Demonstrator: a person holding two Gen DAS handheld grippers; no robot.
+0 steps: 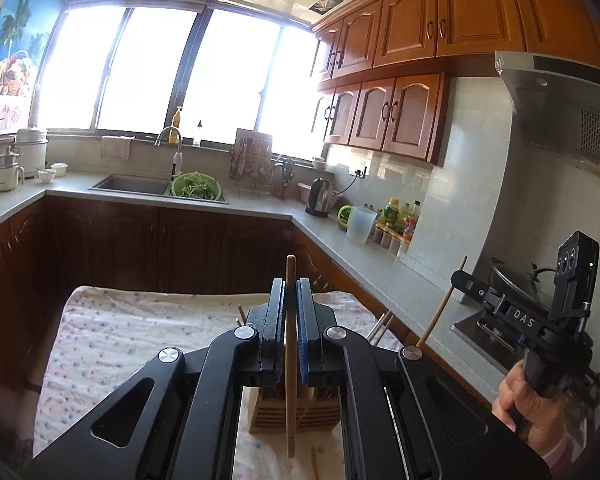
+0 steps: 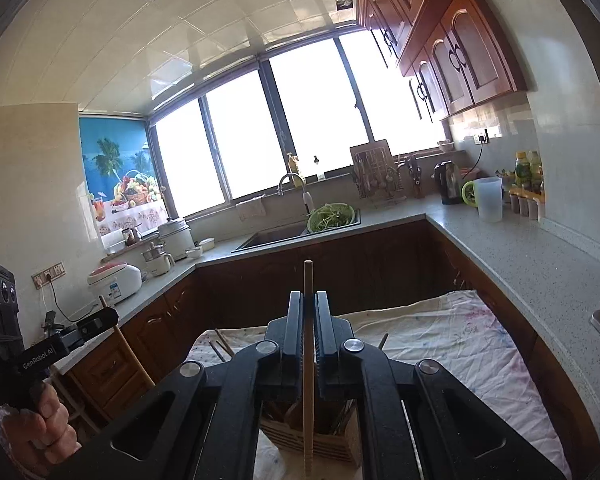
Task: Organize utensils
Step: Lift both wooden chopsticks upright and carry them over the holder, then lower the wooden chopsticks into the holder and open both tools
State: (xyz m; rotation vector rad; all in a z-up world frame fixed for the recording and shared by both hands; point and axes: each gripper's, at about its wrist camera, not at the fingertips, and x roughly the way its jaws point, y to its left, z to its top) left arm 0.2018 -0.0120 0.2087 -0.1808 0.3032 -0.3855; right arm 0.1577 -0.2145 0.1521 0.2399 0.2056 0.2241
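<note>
In the left wrist view my left gripper point(image 1: 291, 282) is shut on an upright wooden chopstick point(image 1: 290, 420), which hangs over a slotted wooden utensil holder point(image 1: 318, 412) on the cloth-covered table point(image 1: 112, 344). At the right of that view a hand holds my right gripper point(image 1: 457, 283), shut on another chopstick point(image 1: 436, 312). In the right wrist view my right gripper point(image 2: 309, 296) is clamped on its upright chopstick point(image 2: 308, 420) above the same holder point(image 2: 332, 444), which has several utensils in it. My left gripper point(image 2: 107, 315) shows at the far left, also held by a hand.
Loose chopsticks point(image 1: 382, 324) lie on the cloth beyond the holder, and one point(image 1: 314, 464) lies in front of it. A counter point(image 1: 380, 264) wraps around with a sink point(image 1: 132, 186), a bowl of greens point(image 1: 196, 188), a kettle point(image 1: 320, 198) and a stove with a wok point(image 1: 512, 280).
</note>
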